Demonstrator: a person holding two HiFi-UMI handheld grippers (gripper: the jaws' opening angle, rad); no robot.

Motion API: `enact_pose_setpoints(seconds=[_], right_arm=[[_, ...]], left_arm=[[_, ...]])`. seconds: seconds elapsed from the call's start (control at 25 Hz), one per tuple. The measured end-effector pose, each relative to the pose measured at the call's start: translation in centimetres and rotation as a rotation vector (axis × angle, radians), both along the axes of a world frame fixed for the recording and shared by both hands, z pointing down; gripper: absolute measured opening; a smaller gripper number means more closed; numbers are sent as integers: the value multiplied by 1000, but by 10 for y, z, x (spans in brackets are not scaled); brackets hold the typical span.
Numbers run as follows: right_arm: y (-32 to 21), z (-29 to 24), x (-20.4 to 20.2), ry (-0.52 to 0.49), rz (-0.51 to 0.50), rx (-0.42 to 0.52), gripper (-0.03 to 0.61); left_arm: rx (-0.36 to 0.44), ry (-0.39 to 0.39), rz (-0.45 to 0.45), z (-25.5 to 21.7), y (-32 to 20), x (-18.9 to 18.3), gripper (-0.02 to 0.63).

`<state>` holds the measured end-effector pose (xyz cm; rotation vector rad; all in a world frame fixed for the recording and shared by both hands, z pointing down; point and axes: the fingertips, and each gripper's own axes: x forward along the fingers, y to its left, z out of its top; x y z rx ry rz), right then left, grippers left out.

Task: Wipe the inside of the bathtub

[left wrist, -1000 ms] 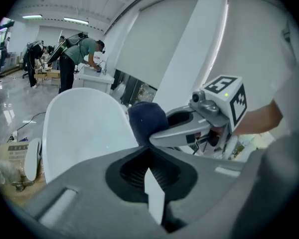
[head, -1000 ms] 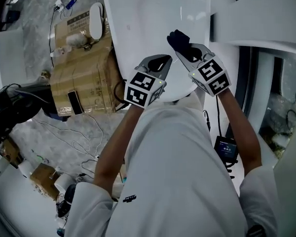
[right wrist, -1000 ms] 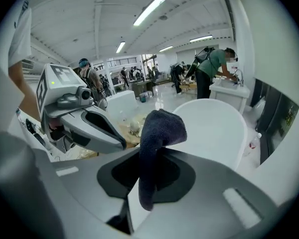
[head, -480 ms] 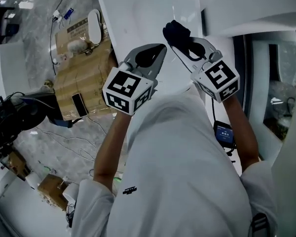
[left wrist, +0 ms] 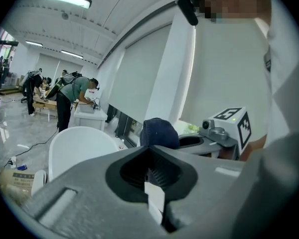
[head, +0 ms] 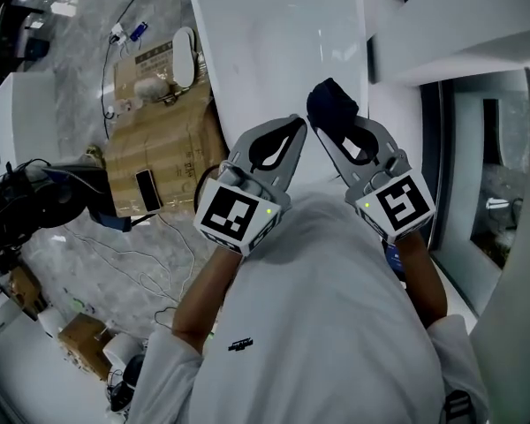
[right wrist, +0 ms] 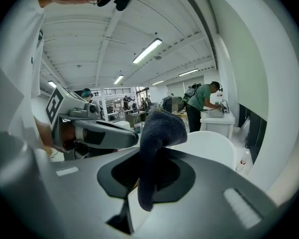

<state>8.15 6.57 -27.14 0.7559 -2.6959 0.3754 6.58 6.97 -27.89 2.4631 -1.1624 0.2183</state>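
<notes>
The white bathtub (head: pixel 274 42) lies ahead of me in the head view, its smooth inside facing up. My right gripper (head: pixel 325 129) is shut on a dark blue cloth (head: pixel 332 106), which bunches above the fingertips and hangs down between the jaws (right wrist: pixel 157 133). My left gripper (head: pixel 293 132) is beside it on the left, shut with nothing in it (left wrist: pixel 150 149). Both are held up over the near end of the tub, tips almost meeting. The tub's rim also shows in the left gripper view (left wrist: pixel 77 148) and the right gripper view (right wrist: pixel 212 143).
A cardboard box (head: pixel 159 140) with a black phone (head: pixel 147 188) and a white oval object (head: pixel 184 47) stands left of the tub. Cables (head: pixel 124 250) trail over the marble floor. A white ledge (head: pixel 459 25) runs along the right. People (left wrist: pixel 72 101) work at a counter far off.
Both grippers have come lower in the head view, nearer my body, and the left one has closed in on the right. The cloth stays held in the right gripper.
</notes>
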Motion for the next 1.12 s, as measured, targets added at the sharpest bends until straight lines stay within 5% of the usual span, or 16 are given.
enact_pose_setpoints(seconds=[0.68, 1.12], right_arm=[[12, -29, 9, -99, 21, 46, 51], [-10, -29, 12, -92, 41, 42, 51]], left_arm=[[53, 10, -135, -11, 2, 3, -3], [53, -14, -114, -9, -19, 8, -5]])
